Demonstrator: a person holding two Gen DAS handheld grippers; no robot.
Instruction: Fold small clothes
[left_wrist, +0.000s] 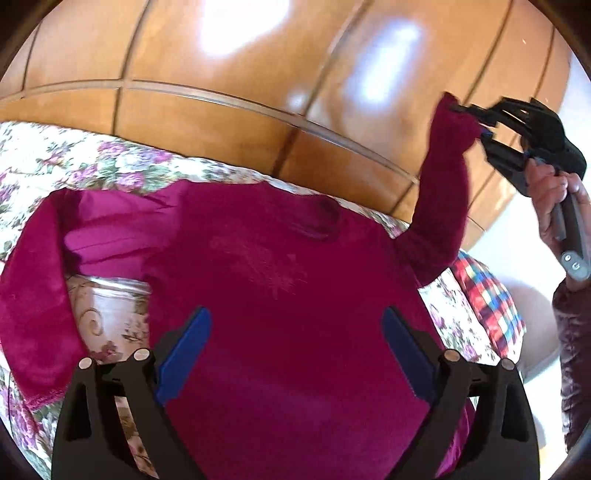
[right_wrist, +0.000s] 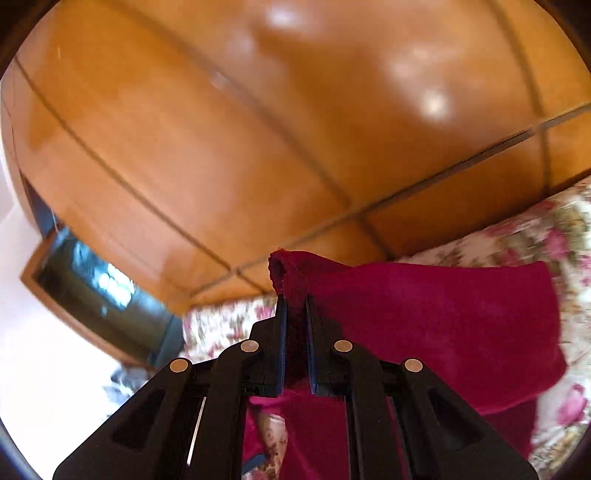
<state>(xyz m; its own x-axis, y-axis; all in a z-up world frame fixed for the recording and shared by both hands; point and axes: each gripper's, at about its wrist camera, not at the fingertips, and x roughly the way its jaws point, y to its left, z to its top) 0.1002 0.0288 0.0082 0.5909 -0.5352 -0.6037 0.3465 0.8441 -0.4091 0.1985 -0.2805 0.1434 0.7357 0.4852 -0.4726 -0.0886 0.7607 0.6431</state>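
Magenta top (left_wrist: 280, 295), floral bedspread (left_wrist: 44, 155), plaid cloth (left_wrist: 487, 295), orange-brown wardrobe (left_wrist: 221, 122)

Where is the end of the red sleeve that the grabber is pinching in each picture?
Left wrist view: upper right, the dark red fuzzy sleeve cuff pinched by the right gripper.
Right wrist view: centre, cuff above the gripper.
Shared landmark: glossy orange wooden wardrobe.

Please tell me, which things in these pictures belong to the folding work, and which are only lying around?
Part of the job:
- magenta top, spread on the bed
- its sleeve, lifted by the right tongs
- left tongs, open above the top

Just lying about:
- floral bedcover
- plaid cloth
- wooden wardrobe
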